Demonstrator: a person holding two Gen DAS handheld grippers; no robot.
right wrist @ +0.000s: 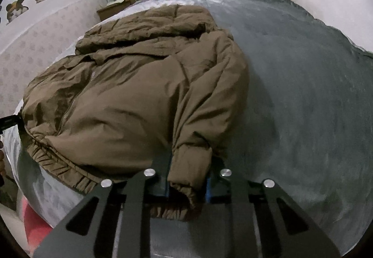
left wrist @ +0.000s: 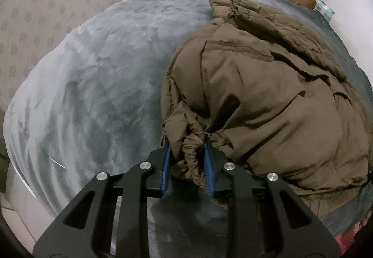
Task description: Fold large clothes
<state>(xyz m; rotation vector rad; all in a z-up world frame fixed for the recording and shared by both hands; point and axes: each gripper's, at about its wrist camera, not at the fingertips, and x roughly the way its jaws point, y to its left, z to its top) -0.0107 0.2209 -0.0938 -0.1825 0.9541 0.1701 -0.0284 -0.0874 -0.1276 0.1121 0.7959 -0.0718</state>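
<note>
A brown puffer jacket point(left wrist: 268, 85) lies on a grey-blanketed bed point(left wrist: 93, 85), its gathered hem pinched in the left gripper point(left wrist: 187, 160), a sleeve cuff clamped by the right gripper point(right wrist: 186, 184); only the right view shows the zipper point(right wrist: 70, 106)

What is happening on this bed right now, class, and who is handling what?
A person is working with two handheld grippers on a brown puffer jacket spread over a grey blanket. The left gripper is clamped on a gathered, elastic edge of the jacket. The right gripper is closed on a sleeve cuff. The jacket lies rumpled and not yet neatly folded, with its zipper showing.
</note>
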